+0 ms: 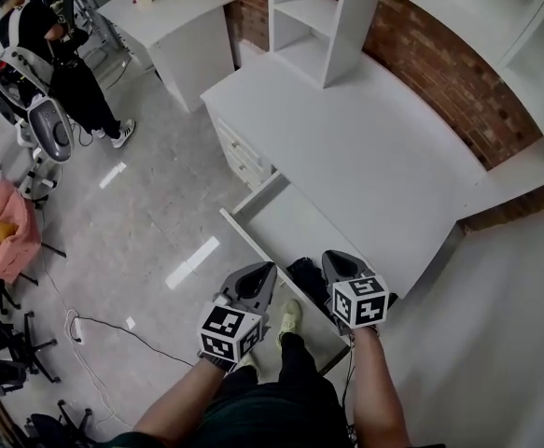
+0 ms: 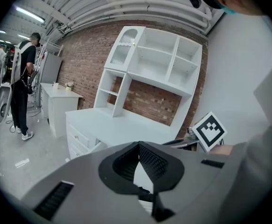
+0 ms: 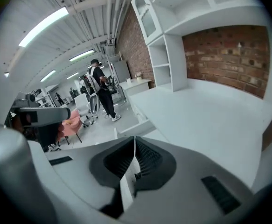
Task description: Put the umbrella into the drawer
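The white desk's drawer [image 1: 285,222] stands pulled out below me. A black bundle [image 1: 304,271], apparently the folded umbrella, lies at its near end. My left gripper [image 1: 270,267] hovers just left of the bundle and my right gripper [image 1: 332,258] just right of it, both above the drawer. In the left gripper view the left gripper [image 2: 138,144] has its jaws meeting at the tips with nothing between them. The right gripper [image 3: 135,139] is likewise shut and empty in its own view. The drawer's edge [image 3: 138,127] shows beyond it.
The white desk top [image 1: 365,147] carries a shelf unit [image 1: 327,26] against a brick wall. A small white desk [image 1: 174,17] and a standing person [image 1: 57,54] are at far left. A pink-draped chair [image 1: 6,231] and a floor cable [image 1: 113,329] lie to my left.
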